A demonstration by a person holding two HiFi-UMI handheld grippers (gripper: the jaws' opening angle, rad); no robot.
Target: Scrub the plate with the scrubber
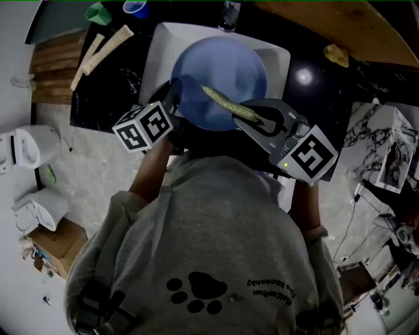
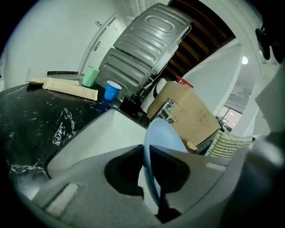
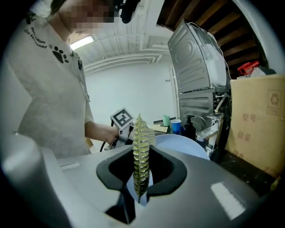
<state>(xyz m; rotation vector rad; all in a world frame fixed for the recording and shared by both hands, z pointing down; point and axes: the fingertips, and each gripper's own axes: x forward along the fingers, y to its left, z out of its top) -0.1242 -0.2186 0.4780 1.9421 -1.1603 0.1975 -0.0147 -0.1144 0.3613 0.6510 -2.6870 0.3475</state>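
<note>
A pale blue plate (image 1: 219,82) hangs over the white sink (image 1: 163,46), held by its near left rim in my left gripper (image 1: 175,108). In the left gripper view the plate (image 2: 162,133) runs edge-on between the closed jaws of that gripper (image 2: 149,171). A thin yellow-green scrubber (image 1: 229,105) lies across the plate's face, pinched in my right gripper (image 1: 258,121). In the right gripper view the scrubber (image 3: 141,153) stands upright between the jaws of the gripper (image 3: 141,187), with the plate (image 3: 182,144) just behind it.
The sink sits in a black marbled counter (image 1: 105,91). A green cup (image 1: 98,13), a blue cup (image 1: 135,7) and paper-wrapped sticks (image 1: 98,52) lie at the counter's back left. A faucet (image 3: 213,122) and soap bottle (image 3: 190,124) stand by the sink; a cardboard box (image 2: 187,113) is behind.
</note>
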